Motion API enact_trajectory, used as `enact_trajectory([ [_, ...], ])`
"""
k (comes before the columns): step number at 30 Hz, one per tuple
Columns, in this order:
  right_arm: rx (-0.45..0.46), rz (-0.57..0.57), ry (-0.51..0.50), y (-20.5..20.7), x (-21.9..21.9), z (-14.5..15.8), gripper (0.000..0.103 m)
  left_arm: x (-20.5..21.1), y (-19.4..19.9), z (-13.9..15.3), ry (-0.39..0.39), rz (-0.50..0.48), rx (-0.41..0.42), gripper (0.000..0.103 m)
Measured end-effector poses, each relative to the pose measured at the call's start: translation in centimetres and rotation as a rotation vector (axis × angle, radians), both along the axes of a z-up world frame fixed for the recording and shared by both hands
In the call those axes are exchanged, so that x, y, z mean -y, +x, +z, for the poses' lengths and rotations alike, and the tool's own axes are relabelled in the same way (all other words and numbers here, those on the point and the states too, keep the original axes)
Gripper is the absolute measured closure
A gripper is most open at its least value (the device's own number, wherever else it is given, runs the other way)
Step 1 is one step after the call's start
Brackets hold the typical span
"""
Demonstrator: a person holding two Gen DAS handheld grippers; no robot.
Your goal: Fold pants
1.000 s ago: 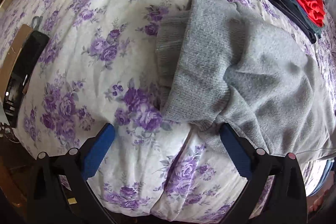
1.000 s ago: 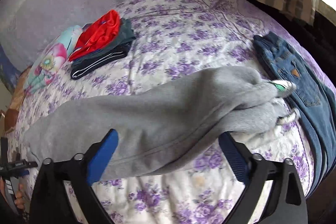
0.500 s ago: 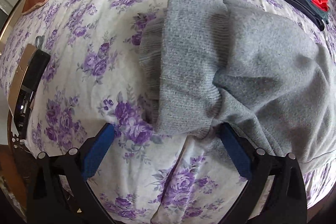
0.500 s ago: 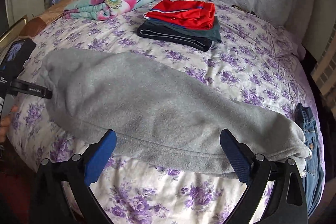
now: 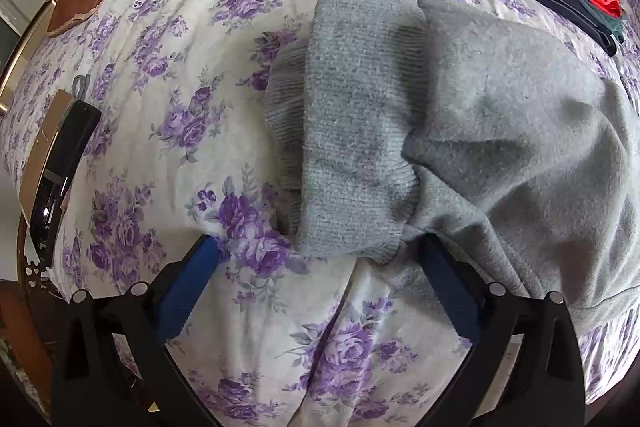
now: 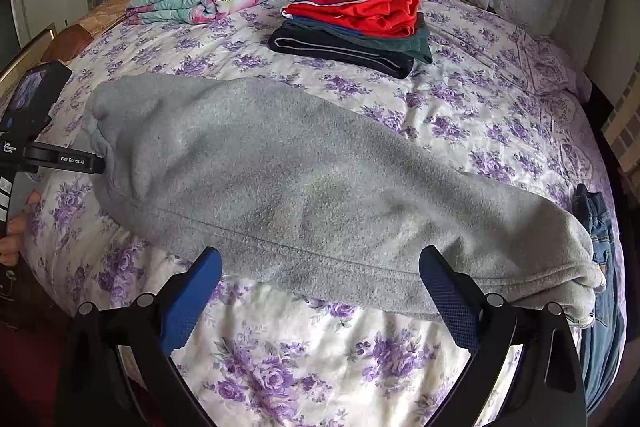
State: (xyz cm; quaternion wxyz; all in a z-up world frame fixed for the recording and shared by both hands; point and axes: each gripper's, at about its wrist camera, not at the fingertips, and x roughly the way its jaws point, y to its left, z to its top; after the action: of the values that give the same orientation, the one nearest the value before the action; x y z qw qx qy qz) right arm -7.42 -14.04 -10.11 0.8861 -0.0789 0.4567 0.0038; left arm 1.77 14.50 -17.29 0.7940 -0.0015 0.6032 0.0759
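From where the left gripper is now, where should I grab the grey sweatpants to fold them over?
Take the ribbed cuffs of the grey sweatpants, coming in low from the near bed edge. The two cuffs lie stacked, their hem just ahead of the open left gripper, so one pinch would probably catch both layers. The right gripper is open too, by the side seam.

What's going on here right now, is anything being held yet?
Nothing is held. Gray sweatpants lie stretched across the flowered bedspread, legs laid together. The left gripper is open at the cuffs; the right gripper is open at the long near edge. A stack of folded clothes sits beyond, with jeans at the waist end. The fold across the length is not yet done.
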Motion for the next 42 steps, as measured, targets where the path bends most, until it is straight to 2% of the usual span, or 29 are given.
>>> enact_trajectory([
  [6,-0.064,-0.002,0.005,-0.7,1.6,-1.7,0.003,-0.1,0.0,0.0,-0.001,-0.014,0.022,0.004],
  [9,-0.132,-0.075,0.041,-1.5,4.8,-3.7,0.004,-0.1,-0.3,0.2,-0.02,-0.037,0.026,0.005],
  [10,-0.156,-0.119,0.07,-1.8,6.3,-4.3,0.004,-0.2,-0.5,0.4,-0.041,-0.044,0.031,0.009],
  [11,-0.175,-0.17,0.108,-2.1,7.9,-4.8,0.004,-0.3,-0.8,0.8,-0.074,-0.048,0.046,0.025],
  [12,-0.187,-0.228,0.158,-2.5,9.5,-5.2,0.004,-0.7,-1.2,1.3,-0.106,-0.052,0.062,0.033],
  [14,-0.185,-0.331,0.285,-3.0,12.7,-5.6,0.004,-1.4,-1.6,1.9,-0.205,-0.059,0.074,0.054],
  [16,-0.149,-0.408,0.442,-3.4,15.1,-5.9,0.004,-2.2,-1.6,1.9,-0.31,-0.042,0.062,0.064],
  [19,-0.102,-0.504,0.662,-3.3,17.9,-6.5,0.003,-3.2,-0.6,1.1,-0.401,0.003,0.026,0.066],
  [22,-0.052,-0.544,0.784,-3.0,19.4,-7.0,0.007,-3.0,0.3,0.2,-0.428,0.021,-0.007,0.066],
  [25,-0.028,-0.531,0.843,-2.7,20.1,-7.0,0.03,-3.2,0.3,-0.1,-0.461,0.048,-0.02,0.063],
  [27,-0.027,-0.524,0.879,-2.7,20.6,-7.2,0.052,-3.6,0.4,-0.1,-0.498,0.067,-0.013,0.059],
  [28,-0.024,-0.523,0.891,-2.7,20.8,-7.3,0.057,-3.9,0.4,-0.1,-0.518,0.088,-0.01,0.058],
  [30,-0.013,-0.516,0.893,-2.8,21.0,-7.1,0.074,-4.1,0.4,-0.1,-0.548,0.112,-0.003,0.061],
  [31,-0.012,-0.506,0.891,-2.9,21.1,-6.9,0.076,-4.0,0.4,0.1,-0.567,0.109,0.005,0.077],
  [32,-0.01,-0.492,0.885,-3.1,21.1,-6.5,0.079,-4.0,0.4,0.4,-0.582,0.11,0.005,0.083],
  [35,-0.01,-0.426,0.844,-3.2,20.7,-4.8,0.081,-4.2,0.1,2.3,-0.58,0.119,0.041,0.088],
  [37,-0.044,-0.383,0.834,-3.2,20.8,-4.1,0.081,-4.2,0.0,4.0,-0.578,0.105,0.078,0.089],
  [39,-0.143,-0.367,0.818,-3.3,21.0,-4.5,0.066,-4.1,0.2,5.8,-0.583,0.085,0.117,0.089],
  [40,-0.171,-0.376,0.815,-3.8,21.3,-4.7,0.064,-4.1,0.6,6.4,-0.589,0.077,0.128,0.089],
  [42,-0.143,-0.4,0.841,-5.6,22.2,-3.8,0.064,-4.3,1.6,7.0,-0.605,0.085,0.139,0.089],
])
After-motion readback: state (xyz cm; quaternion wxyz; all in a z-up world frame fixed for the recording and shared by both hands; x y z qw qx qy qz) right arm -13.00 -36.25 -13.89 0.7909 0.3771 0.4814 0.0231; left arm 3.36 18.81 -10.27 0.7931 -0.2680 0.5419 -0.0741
